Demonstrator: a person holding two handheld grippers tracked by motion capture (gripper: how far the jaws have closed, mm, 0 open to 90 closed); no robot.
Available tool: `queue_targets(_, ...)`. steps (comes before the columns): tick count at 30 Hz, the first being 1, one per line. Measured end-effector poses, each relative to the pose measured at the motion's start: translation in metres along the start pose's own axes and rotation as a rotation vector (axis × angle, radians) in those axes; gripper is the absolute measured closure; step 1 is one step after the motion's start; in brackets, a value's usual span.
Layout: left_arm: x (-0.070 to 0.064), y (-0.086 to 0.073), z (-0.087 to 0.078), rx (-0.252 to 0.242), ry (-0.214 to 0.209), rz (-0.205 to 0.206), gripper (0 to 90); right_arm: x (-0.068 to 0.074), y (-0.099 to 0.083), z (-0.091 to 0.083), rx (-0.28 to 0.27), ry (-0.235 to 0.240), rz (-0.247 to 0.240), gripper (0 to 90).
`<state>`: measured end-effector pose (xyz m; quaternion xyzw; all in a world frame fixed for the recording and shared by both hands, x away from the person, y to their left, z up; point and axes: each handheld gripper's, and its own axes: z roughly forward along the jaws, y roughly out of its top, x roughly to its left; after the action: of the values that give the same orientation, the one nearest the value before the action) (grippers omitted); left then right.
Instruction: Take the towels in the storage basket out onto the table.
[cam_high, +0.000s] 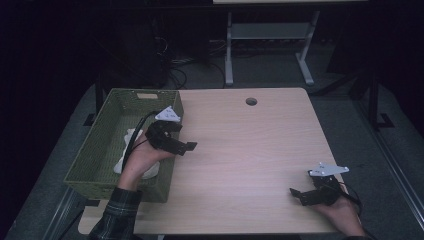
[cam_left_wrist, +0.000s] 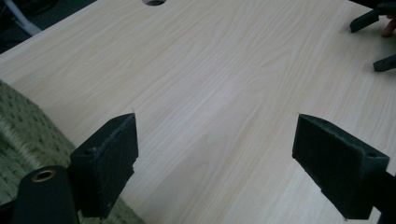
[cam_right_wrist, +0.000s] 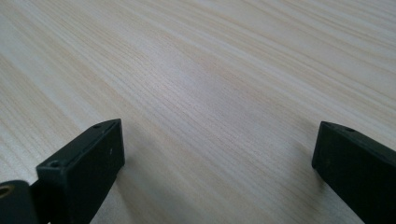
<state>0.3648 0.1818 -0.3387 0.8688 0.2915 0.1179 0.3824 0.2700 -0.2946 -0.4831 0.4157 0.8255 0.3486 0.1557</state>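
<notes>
My left gripper (cam_high: 184, 137) hangs open at the right rim of a green woven basket (cam_high: 116, 102), its jaws out over the wooden table (cam_high: 250, 150). In the left gripper view the left gripper (cam_left_wrist: 215, 140) has wide-apart jaws with only bare wood between them, and the basket (cam_left_wrist: 21, 126) lies at the lower left. A white crumpled thing (cam_high: 131, 136) lies inside the basket, partly hidden under the left hand. My right gripper (cam_high: 301, 184) rests open near the table's front right corner. In the right gripper view the right gripper (cam_right_wrist: 217, 144) frames bare tabletop.
A round cable hole (cam_high: 251, 101) sits near the table's far edge. The basket overhangs the table's left side. A white desk frame (cam_high: 265, 45) and cables stand on the dark floor beyond. The right gripper's jaws (cam_left_wrist: 369, 21) appear far off in the left gripper view.
</notes>
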Motion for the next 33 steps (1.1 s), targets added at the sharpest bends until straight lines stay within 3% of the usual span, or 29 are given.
queue_targets(33, 0.034, -0.032, -0.043, 0.016, 0.1, -0.067, 14.3, 0.0, 0.0, 0.0, 0.0, 0.0, 0.0, 2.0)
